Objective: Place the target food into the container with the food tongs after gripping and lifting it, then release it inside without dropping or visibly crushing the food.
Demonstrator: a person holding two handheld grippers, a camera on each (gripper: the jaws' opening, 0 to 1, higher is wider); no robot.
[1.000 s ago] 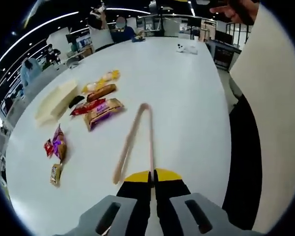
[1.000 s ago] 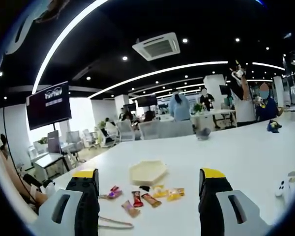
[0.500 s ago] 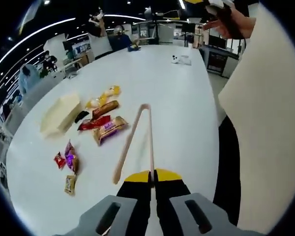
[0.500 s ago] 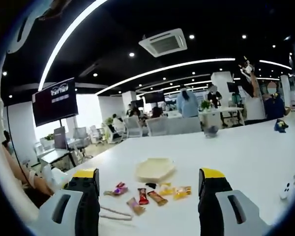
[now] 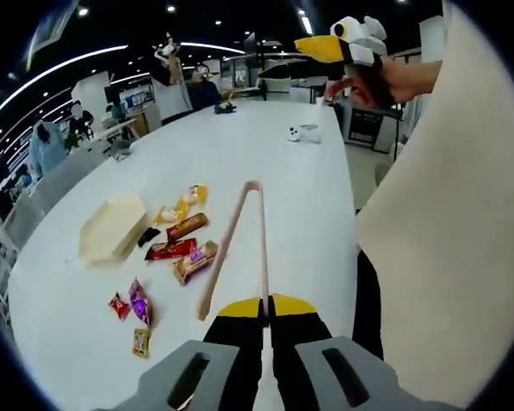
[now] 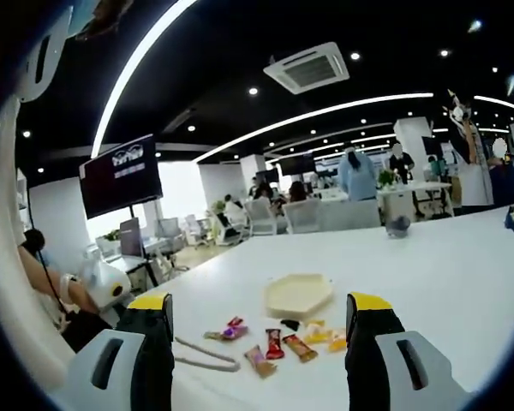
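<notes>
In the left gripper view the left gripper (image 5: 265, 310) points out over the white table (image 5: 317, 197), its two yellow-tipped black jaws pressed together on the handle end of the long beige food tongs (image 5: 236, 241), whose two arms reach forward above the tabletop and meet at a rounded far end. High in the same view the right gripper (image 5: 343, 44) is held up in the person's hand (image 5: 385, 79), well above the table's far edge, next to a broad cream sleeve (image 5: 445, 240). In the right gripper view that gripper (image 6: 261, 330) looks level across the table with its jaws spread wide apart and nothing between them. The pale cream hexagonal container (image 5: 111, 227) lies on the table to the left of the tongs, and the wrapped snacks (image 5: 184, 244) are scattered just beside it: yellow, brown and red packets near the container, a purple one and two small ones closer to the camera. Compared with a second ago, the left gripper view sits farther back and higher, so the snacks and container appear smaller, and the raised right gripper has come fully into sight; the right gripper view has swung slightly, placing the container (image 6: 298, 295) more toward the centre.
</notes>
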